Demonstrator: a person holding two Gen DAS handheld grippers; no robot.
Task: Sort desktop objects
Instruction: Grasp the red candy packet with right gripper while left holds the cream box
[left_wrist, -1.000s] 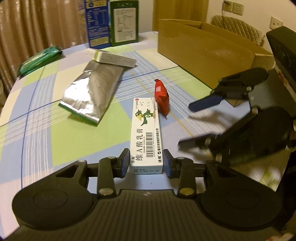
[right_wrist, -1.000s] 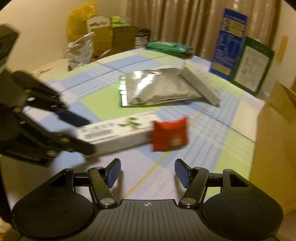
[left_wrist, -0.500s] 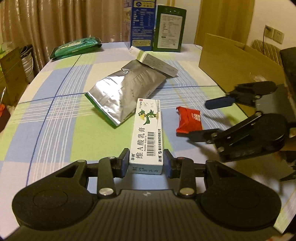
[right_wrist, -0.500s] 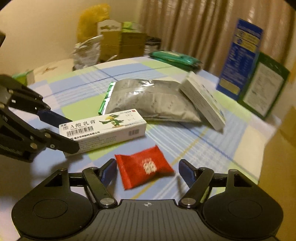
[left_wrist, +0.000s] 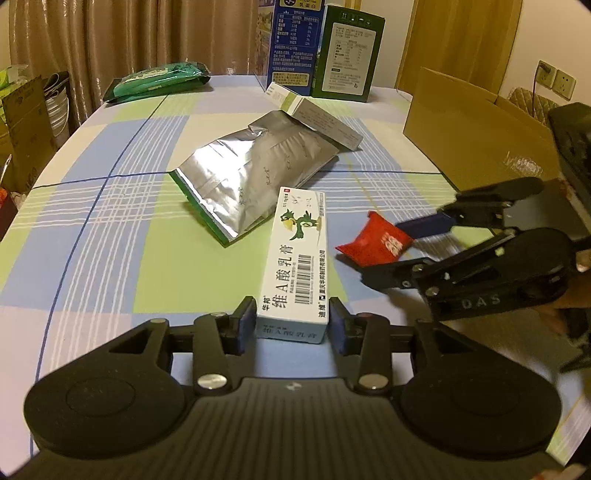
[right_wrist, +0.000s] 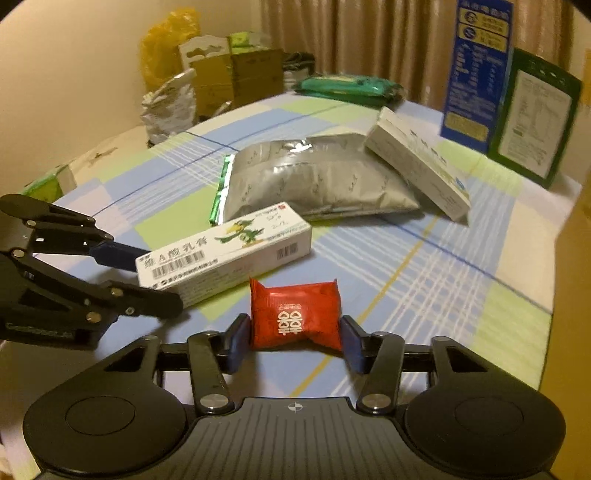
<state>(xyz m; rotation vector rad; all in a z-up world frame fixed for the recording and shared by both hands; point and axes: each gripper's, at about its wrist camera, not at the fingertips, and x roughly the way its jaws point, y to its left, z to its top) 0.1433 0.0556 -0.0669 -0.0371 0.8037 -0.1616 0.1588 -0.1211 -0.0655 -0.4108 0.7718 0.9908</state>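
A white ointment box (left_wrist: 295, 251) with a green bird print lies lengthwise on the checked tablecloth. Its near end sits between the pads of my left gripper (left_wrist: 291, 326), whose jaws are starting to open but still touch its sides. In the right wrist view the box (right_wrist: 221, 254) angles away from the left gripper (right_wrist: 157, 282). A red sweet packet (right_wrist: 295, 317) sits between the blue pads of my right gripper (right_wrist: 295, 341), whose jaws are closing on its two ends. From the left wrist, the packet (left_wrist: 373, 242) looks tilted in the right gripper (left_wrist: 384, 251).
A silver foil pouch (left_wrist: 255, 177) lies behind the ointment box, with a long white carton (left_wrist: 317, 116) leaning on its far end. An open cardboard box (left_wrist: 476, 133) stands at the right. A blue box (left_wrist: 295, 40), a green box (left_wrist: 347, 51) and a green pack (left_wrist: 159, 79) line the far edge.
My right gripper moved in over the red packet and its jaws narrowed onto it. The left wrist rolled level, with the ointment box still between its pads.
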